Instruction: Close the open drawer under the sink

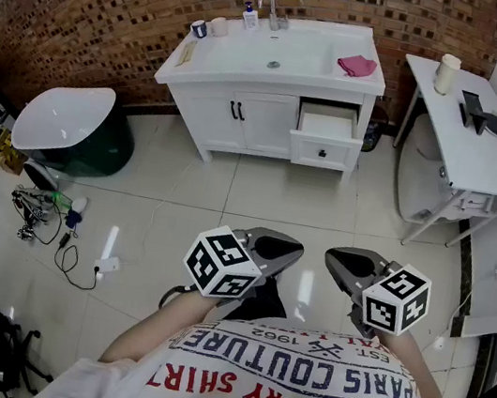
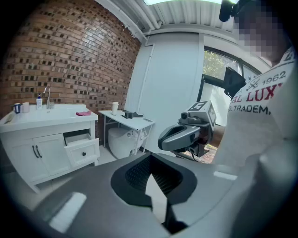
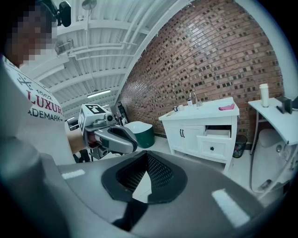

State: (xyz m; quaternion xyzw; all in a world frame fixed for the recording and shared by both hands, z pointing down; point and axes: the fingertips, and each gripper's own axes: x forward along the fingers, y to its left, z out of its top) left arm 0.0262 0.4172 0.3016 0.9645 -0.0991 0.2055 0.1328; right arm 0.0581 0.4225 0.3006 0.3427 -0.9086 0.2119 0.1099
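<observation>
A white vanity point(image 1: 245, 112) with a sink point(image 1: 276, 55) stands against the brick wall. Its upper right drawer point(image 1: 326, 136) is pulled out, with a dark knob on the front. The open drawer also shows in the left gripper view point(image 2: 83, 148) and in the right gripper view point(image 3: 216, 142). My left gripper point(image 1: 292, 247) and right gripper point(image 1: 335, 256) are held close to my body, far from the vanity, tips facing each other. Both are shut with nothing between the jaws. Each one sees the other: the right gripper point(image 2: 184, 135) and the left gripper point(image 3: 111, 137).
A pink cloth point(image 1: 357, 66) lies on the vanity top beside bottles and cups. A white side table point(image 1: 472, 147) with a cup point(image 1: 448, 74) stands right of the vanity. A white-lidded green tub point(image 1: 66, 128) and floor cables point(image 1: 46, 215) lie at the left.
</observation>
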